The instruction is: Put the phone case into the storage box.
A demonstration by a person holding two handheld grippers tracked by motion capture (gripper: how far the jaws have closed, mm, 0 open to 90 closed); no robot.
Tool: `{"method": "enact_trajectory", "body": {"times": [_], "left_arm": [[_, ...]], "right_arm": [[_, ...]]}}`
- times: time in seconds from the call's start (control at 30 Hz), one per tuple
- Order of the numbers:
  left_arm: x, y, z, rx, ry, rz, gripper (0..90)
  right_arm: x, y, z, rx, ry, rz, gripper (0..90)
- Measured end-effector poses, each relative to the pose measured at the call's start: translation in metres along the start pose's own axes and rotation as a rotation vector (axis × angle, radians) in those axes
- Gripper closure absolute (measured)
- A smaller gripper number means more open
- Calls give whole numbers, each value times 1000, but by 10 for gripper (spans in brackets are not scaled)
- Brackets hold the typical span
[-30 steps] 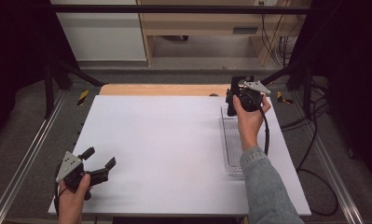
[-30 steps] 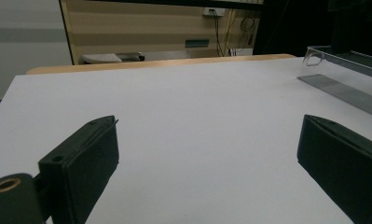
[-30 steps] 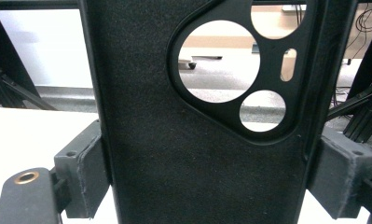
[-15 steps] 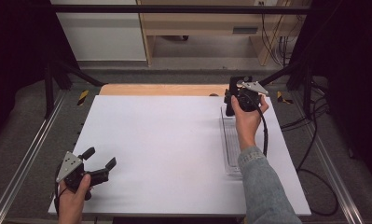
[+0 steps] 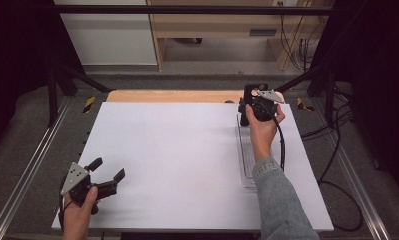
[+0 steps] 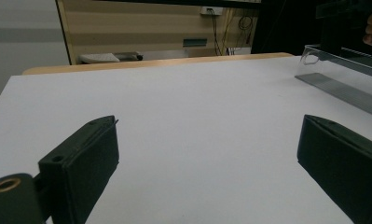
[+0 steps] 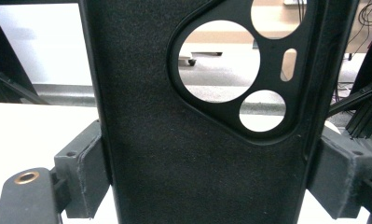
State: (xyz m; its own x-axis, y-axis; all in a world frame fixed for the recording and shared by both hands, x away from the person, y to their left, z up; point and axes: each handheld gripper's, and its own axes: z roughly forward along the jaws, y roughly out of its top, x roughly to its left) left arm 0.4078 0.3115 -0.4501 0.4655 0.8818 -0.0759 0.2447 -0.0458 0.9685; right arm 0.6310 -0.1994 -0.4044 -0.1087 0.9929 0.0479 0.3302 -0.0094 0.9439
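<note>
1. Right claw [image 5: 247, 111] pinches a black phone case [image 7: 197, 154] upright at the tabletop's [image 5: 177, 160] far right, above the clear tray's [image 5: 246, 165] far end.
2. Left claw [image 5: 107, 172] is spread, holding nothing, low over the near left corner.
3. Case is picked up; setting it down or fitting it looks left to do.
4. Against the earlier frames, both hands sit almost unchanged.

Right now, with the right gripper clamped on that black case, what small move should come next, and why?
Probably lower the black phone case toward the clear tray. The right gripper holds it upright above the tray's far end, while the left gripper rests open and apart.
</note>
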Motion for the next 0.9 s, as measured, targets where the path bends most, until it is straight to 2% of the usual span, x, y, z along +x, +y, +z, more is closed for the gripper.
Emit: {"method": "enact_trajectory", "body": {"times": [0.43, 0.67, 0.9], "left_arm": [[-1, 0, 1, 6, -1, 5, 55], [-1, 0, 1, 5, -5, 6, 55], [-1, 0, 1, 7, -8, 7, 55]], "right_arm": [[1, -12, 5, 26, -12, 17, 139], [5, -15, 8, 31, -16, -2, 138], [5, -17, 10, 40, -18, 3, 138]]}}
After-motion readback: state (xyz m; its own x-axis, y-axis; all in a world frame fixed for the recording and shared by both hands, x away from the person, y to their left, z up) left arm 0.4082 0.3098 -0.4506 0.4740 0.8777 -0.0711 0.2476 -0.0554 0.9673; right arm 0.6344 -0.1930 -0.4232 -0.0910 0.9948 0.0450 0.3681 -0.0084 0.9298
